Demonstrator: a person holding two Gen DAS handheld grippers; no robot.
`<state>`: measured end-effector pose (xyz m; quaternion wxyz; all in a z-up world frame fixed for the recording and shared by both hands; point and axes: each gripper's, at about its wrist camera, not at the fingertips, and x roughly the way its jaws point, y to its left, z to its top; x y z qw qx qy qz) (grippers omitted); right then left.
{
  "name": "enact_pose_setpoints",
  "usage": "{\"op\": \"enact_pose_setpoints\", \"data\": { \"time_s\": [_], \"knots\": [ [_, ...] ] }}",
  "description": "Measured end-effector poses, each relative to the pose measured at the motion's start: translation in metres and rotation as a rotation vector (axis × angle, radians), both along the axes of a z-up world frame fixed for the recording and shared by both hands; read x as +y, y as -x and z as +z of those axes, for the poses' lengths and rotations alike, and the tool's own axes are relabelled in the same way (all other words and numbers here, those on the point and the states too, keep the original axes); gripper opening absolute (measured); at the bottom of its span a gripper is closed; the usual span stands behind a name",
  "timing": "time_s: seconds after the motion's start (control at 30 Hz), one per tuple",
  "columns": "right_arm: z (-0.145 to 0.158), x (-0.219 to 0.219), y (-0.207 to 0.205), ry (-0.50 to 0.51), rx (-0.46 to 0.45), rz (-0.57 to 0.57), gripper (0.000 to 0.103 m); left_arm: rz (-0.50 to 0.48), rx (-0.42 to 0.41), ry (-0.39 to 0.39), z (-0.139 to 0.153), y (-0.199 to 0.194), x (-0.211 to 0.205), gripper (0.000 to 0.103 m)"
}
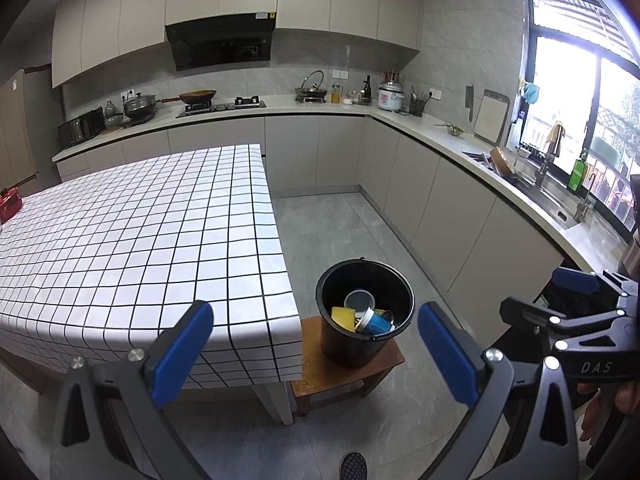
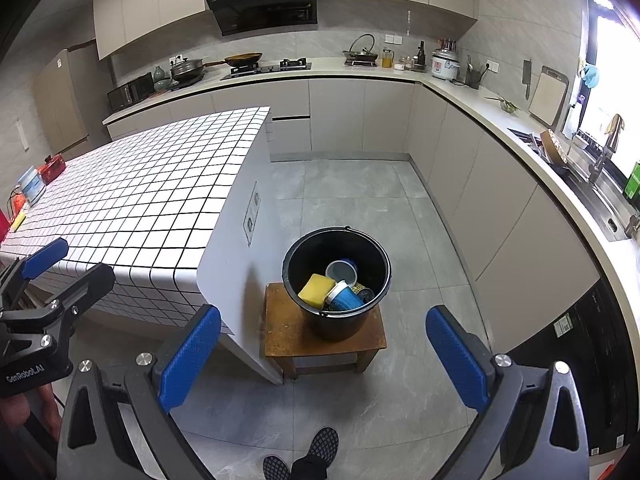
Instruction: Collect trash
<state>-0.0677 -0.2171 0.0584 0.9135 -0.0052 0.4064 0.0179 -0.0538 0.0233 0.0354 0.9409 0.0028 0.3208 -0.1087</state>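
A black bucket (image 1: 365, 313) stands on a small wooden stool (image 1: 344, 374) beside the table. It holds a yellow sponge (image 1: 343, 317), blue paper cups (image 1: 374, 322) and a can. In the right wrist view the bucket (image 2: 337, 282) holds the same sponge (image 2: 316, 290) and cups (image 2: 345, 299). My left gripper (image 1: 316, 356) is open and empty, held back above the bucket and table corner. My right gripper (image 2: 323, 354) is open and empty, above the stool (image 2: 324, 338). Each gripper shows at the edge of the other's view.
The table with a white grid cloth (image 1: 132, 232) stretches left; a red object (image 2: 52, 168), a white tub (image 2: 31, 184) and a small yellow item sit at its far end. Kitchen counters (image 1: 440, 128) with a sink (image 2: 596, 184) run along the back and right. My shoes show on the grey floor.
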Motion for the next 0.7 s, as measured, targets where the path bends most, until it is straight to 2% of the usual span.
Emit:
{"op": "enact_pose_setpoints", "data": {
  "time_s": [0.4, 0.6, 0.7],
  "knots": [
    [-0.0004, -0.0003, -0.0037, 0.01, 0.0, 0.009, 0.103, -0.012, -0.009, -0.017, -0.004, -0.0034, -0.0006, 0.102],
    [-0.002, -0.0031, -0.0063, 0.008, 0.002, 0.01, 0.103, -0.026, -0.004, 0.045, -0.0046, -0.0055, 0.0079, 0.102],
    [-0.0023, -0.0032, -0.0076, 0.006, 0.004, 0.013, 0.103, -0.01, 0.001, 0.039, -0.0058, -0.0053, 0.0061, 0.103]
  ]
}}
